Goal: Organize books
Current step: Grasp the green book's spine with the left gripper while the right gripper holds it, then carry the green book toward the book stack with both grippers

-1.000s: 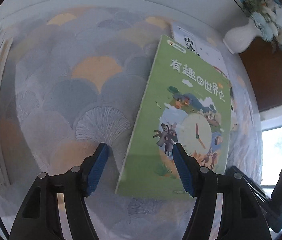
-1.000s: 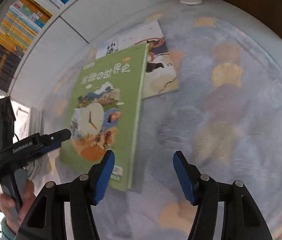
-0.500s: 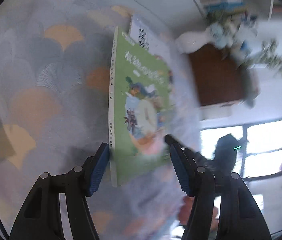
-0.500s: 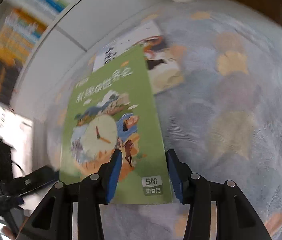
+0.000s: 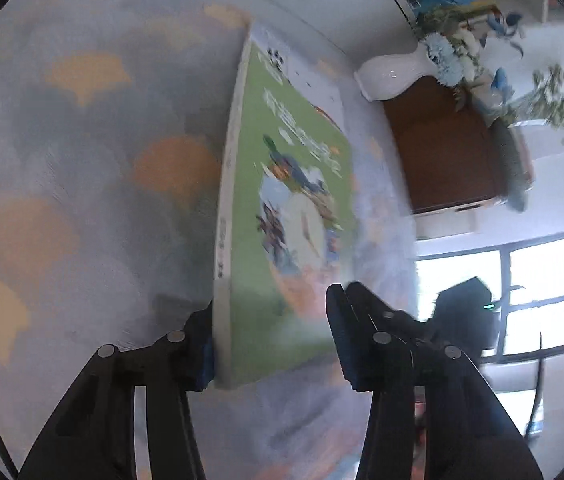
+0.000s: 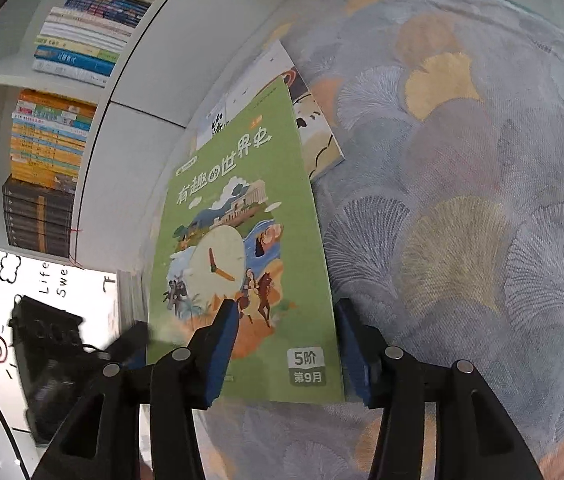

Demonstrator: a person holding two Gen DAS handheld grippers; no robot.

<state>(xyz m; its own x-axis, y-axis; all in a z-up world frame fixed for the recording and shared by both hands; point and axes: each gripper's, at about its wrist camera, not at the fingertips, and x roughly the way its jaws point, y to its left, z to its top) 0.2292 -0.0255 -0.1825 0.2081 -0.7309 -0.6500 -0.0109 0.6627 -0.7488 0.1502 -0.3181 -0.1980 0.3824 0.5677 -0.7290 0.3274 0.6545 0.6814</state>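
Observation:
A green picture book [image 5: 250, 280] [image 6: 242, 184] with a clock on its cover lies on the patterned cloth [image 6: 462, 200], partly on top of a white picture book [image 5: 302, 76] [image 6: 314, 128]. My left gripper [image 5: 270, 312] straddles the green book's near spine corner. Its jaws are closing: the left pad [image 5: 204, 354] is against the spine and the right finger is over the cover. My right gripper [image 6: 286, 308] straddles the book's lower right corner, jaws opening, with one finger over the cover and the other beside the page edge. The left gripper [image 6: 130, 344] also shows, blurred, at the book's lower left.
A white vase [image 5: 386, 76] with flowers stands past the books beside a brown cabinet [image 5: 442, 152]. White shelves [image 6: 50, 140] full of books rise behind the table. A flat stack of books [image 6: 130, 296] lies left of the green book. A bright window [image 5: 522, 280] is at the right.
The left wrist view has swung round, so the green book now shows edge-on, and the left jaws have narrowed around its corner. The right gripper has moved from beside the book onto its lower right corner.

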